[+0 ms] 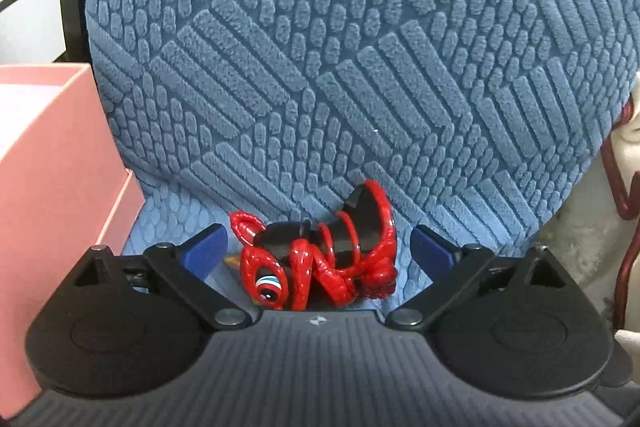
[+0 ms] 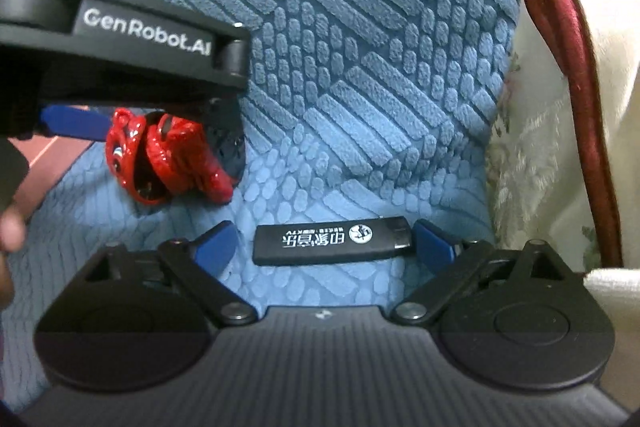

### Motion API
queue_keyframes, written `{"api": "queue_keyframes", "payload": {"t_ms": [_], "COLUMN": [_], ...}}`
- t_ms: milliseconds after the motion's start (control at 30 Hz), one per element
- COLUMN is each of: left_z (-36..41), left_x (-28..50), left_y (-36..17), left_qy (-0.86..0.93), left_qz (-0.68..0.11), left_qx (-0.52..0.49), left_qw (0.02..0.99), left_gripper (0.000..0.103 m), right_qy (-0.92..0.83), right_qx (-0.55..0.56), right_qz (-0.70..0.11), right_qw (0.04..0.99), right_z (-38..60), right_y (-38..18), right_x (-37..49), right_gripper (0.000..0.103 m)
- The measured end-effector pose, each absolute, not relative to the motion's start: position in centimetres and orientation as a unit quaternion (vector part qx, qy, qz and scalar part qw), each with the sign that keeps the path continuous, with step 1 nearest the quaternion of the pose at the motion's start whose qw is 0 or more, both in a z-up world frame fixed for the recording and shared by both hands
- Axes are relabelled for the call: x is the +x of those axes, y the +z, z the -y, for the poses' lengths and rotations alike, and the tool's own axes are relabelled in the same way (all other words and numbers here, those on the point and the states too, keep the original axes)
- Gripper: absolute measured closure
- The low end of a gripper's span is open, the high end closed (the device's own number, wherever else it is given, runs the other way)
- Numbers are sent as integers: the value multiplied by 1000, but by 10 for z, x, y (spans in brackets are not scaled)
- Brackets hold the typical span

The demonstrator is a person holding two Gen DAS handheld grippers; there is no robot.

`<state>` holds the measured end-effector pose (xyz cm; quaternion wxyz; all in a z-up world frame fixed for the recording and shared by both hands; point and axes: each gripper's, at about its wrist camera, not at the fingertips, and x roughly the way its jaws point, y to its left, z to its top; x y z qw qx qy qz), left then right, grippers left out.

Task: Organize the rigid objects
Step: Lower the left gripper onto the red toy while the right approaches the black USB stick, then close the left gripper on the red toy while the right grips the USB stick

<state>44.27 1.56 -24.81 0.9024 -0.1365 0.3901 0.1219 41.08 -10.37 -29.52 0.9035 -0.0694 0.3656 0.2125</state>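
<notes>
A glossy red and black figurine (image 1: 320, 255) lies on the blue textured seat cover, between the wide-apart blue fingers of my left gripper (image 1: 320, 247); neither pad touches it. The right wrist view shows the same figurine (image 2: 168, 163) at left, under the left gripper's black body. A flat black lighter with white print (image 2: 332, 241) lies crosswise on the seat between the fingers of my right gripper (image 2: 324, 243). This gripper is open; its right pad sits right at the lighter's end, and the left pad stands clear.
A pink box (image 1: 44, 155) stands at the seat's left edge. The blue chair back (image 1: 320, 47) rises close behind both objects. At right are a dark red cord (image 2: 576, 75) and cream floral fabric (image 2: 532, 167). A hand (image 2: 10, 227) shows at far left.
</notes>
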Motion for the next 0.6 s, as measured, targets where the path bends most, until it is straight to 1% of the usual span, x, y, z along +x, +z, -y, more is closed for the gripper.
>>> {"api": "queue_keyframes", "payload": {"t_ms": [67, 100, 133, 367, 600], "left_z": [-21, -23, -24, -33, -23], "left_x": [441, 441, 441, 453, 463], "left_y": [-253, -254, -256, -266, -271], "left_qy": [121, 122, 123, 121, 111], "left_qz": [-393, -395, -396, -396, -394], "left_qx": [-147, -150, -151, -158, -138], "left_qw": [899, 898, 897, 896, 902], "left_gripper": [3, 3, 3, 3, 5], "right_qy": [212, 213, 214, 198, 192], "right_qx": [-68, -68, -67, -56, -59], "right_qz": [-369, -369, -367, -375, -373], "right_qw": [902, 902, 903, 904, 906], "right_z": [103, 103, 106, 117, 119], "right_y": [-295, -295, -291, -280, -271], "right_x": [413, 413, 410, 411, 410], "right_gripper": [8, 10, 17, 18, 18]}}
